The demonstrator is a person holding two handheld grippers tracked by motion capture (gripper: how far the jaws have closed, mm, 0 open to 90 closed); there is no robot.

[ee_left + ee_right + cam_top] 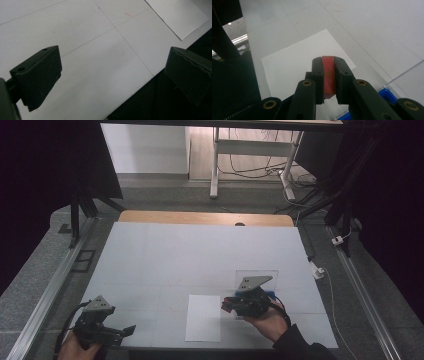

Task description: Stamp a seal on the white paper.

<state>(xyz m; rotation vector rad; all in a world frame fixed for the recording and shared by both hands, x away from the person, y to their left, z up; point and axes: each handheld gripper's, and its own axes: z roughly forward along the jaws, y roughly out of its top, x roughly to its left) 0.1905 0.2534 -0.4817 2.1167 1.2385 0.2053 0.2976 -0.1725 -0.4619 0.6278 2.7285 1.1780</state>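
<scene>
My right gripper (227,304) hovers low over the white table (200,250), just right of a white sheet of paper (203,317). In the right gripper view its jaws (328,62) are shut on a thin red block (328,75), which stands upright between the pads above the paper's (294,62) near edge. My left gripper (129,330) rests at the table's front left corner. In the left gripper view it (117,72) stands wide open with only bare table between the jaws, and the paper's (175,15) corner lies at the upper right.
A blue container (388,96) lies beside my right hand, close under the gripper. A clear square sheet (256,275) lies on the table behind that hand. A wooden strip (205,218) runs along the far edge. Metal rails (47,295) flank the table.
</scene>
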